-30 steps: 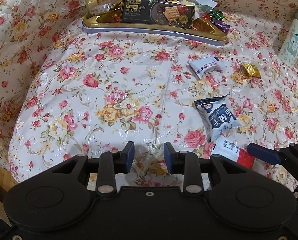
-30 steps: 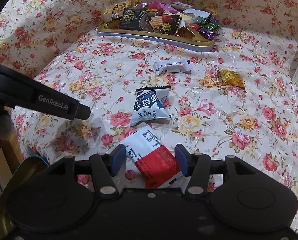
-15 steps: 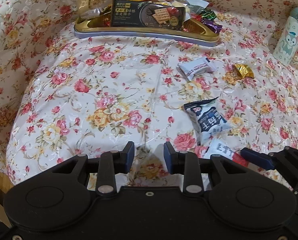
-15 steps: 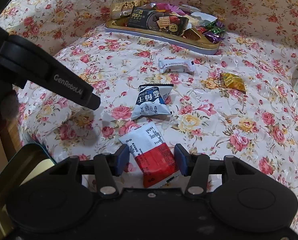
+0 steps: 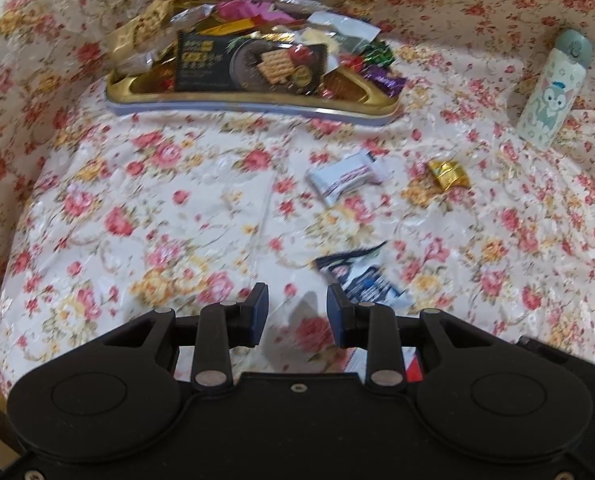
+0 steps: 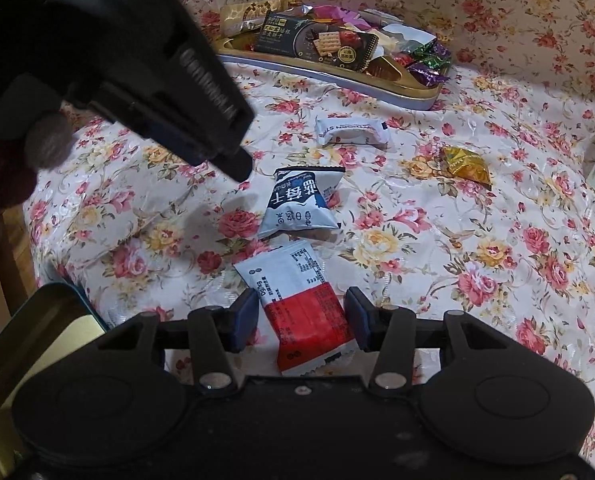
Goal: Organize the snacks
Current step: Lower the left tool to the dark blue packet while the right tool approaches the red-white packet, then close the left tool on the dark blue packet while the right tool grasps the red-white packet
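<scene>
Closest in, the right gripper (image 6: 300,316) points down over the flower-print tablecloth (image 6: 457,240) with a white-and-red foil snack packet (image 6: 305,312) lying flat between its blue pads; the jaws have just been closing in, yet a gap shows on both sides of the packet, so the pads do not press on it. At about eight o'clock from that gripper the corner of a gold-lined open tin (image 6: 37,340) pokes into view. The left gripper (image 5: 297,312) hangs with its jaws apart and nothing between them, only cloth below. Just past the red packet, at twelve o'clock, lies a white-and-navy snack pouch with large printed characters (image 6: 301,208), near the left gripper's tip. Farther on at twelve o'clock sits a small white wrapped candy bar (image 6: 351,132), and off at two o'clock a crumpled gold-foil sweet (image 6: 465,162), well apart from the others. Farthest back, a long gold tray with a pale blue rim (image 6: 337,80) is heaped with wrapped snacks, a black cracker packet (image 6: 321,42) lying on top. At the far right in the left wrist view stands a pale cartoon-printed bottle (image 5: 551,88), upright.
</scene>
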`<action>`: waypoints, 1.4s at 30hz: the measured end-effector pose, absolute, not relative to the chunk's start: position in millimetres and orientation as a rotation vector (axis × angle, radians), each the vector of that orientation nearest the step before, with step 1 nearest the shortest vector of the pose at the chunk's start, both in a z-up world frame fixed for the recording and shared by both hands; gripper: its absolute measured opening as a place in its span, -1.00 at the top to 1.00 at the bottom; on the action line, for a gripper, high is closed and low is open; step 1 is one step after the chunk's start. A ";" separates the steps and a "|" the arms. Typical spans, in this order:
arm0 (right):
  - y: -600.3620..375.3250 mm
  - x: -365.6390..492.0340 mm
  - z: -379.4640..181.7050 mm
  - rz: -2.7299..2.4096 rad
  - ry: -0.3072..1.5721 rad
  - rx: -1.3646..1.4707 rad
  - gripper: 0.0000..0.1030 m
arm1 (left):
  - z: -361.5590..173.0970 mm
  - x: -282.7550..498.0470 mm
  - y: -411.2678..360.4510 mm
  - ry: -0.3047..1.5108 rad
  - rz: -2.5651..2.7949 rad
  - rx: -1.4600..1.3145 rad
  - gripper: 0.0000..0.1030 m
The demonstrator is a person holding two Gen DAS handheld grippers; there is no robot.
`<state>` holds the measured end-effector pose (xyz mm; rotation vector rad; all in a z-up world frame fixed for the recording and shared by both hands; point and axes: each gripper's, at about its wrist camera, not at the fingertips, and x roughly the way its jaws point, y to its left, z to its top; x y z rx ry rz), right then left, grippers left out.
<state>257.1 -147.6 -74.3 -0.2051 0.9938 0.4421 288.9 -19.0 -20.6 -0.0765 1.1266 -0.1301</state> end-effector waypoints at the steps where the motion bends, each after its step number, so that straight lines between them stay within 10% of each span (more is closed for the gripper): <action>1: -147.9 257.2 -74.1 0.441 0.994 -0.203 0.06 | -19.1 291.1 -21.5 1.122 -0.138 -0.079 0.22; 42: -159.5 260.5 -76.6 0.431 0.983 -0.165 0.06 | -43.6 320.8 -55.1 1.178 -0.179 -0.087 0.21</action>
